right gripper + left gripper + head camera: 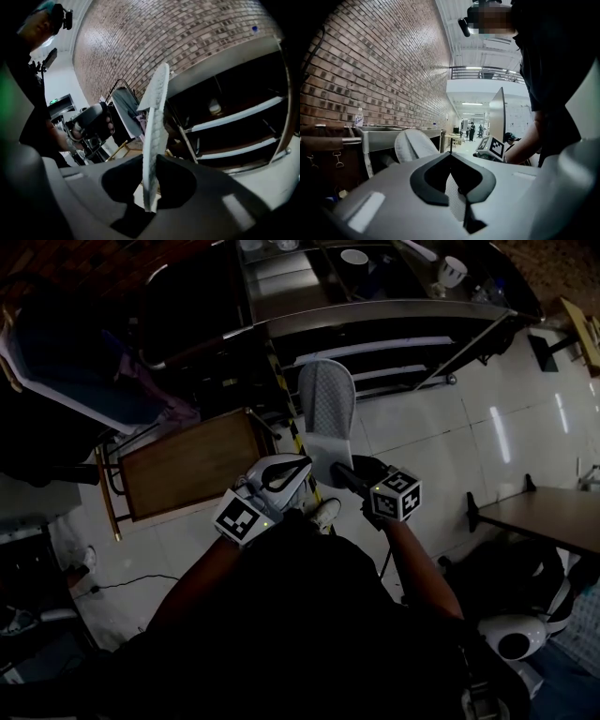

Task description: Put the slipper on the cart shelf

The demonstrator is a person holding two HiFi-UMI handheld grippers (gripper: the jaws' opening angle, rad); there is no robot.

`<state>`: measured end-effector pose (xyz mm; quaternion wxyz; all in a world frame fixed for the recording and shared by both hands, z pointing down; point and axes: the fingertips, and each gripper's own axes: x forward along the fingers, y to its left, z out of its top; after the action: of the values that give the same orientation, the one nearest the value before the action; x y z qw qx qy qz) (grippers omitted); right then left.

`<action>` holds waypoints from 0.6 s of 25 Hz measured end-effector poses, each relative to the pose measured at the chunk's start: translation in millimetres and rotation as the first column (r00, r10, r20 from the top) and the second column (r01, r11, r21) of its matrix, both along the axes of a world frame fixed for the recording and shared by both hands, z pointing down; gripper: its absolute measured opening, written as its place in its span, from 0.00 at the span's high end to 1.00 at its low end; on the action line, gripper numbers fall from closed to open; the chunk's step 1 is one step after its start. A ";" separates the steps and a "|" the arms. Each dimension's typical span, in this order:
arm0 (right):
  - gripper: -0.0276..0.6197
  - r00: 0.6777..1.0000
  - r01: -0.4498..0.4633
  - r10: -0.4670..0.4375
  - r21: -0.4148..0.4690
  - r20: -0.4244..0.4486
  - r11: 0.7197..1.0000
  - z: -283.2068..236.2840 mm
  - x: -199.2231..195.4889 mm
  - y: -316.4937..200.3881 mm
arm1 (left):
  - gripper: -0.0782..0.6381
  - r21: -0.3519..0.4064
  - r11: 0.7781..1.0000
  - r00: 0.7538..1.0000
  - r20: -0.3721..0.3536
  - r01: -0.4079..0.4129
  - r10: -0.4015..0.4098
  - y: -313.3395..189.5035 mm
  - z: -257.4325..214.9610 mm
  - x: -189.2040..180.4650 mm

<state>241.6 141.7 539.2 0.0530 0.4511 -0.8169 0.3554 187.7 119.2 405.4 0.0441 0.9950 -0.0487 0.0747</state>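
A pale grey slipper (326, 409) stands upright in front of me, toe end up. My right gripper (339, 470) is shut on its heel end. In the right gripper view the slipper (157, 93) runs edge-on between the pads of this gripper (151, 161). My left gripper (302, 465) hovers just left of the heel with its tips together. In the left gripper view that gripper (450, 157) holds nothing I can make out, and the slipper (412, 145) rises behind its left jaw. The metal cart (375, 315) stands ahead, its lower shelves (234, 122) bare.
A bowl (354, 257) and a cup (453, 270) sit on the cart's top. A wooden tray on a frame (187, 463) stands to the left, a table (553, 517) to the right with a white robot base (511, 638) below it. A brick wall (187, 33) backs the cart.
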 end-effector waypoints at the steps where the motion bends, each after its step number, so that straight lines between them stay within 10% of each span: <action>1: 0.86 1.000 0.019 -0.018 -0.025 0.015 1.000 6.1 -2.3 -2.4 | 0.89 -0.002 1.000 1.000 0.002 0.005 -0.005 -3.6 1.9 0.5; 15: 0.86 0.975 0.081 -0.016 -0.291 0.222 0.953 73.4 17.1 -97.1 | 0.89 -0.019 1.000 0.999 -0.045 -0.007 0.006 -93.9 26.8 28.1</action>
<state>258.7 44.7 612.6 0.0397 0.3761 -0.7656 0.5204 215.8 25.3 432.2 0.0543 0.9961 -0.0439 0.0530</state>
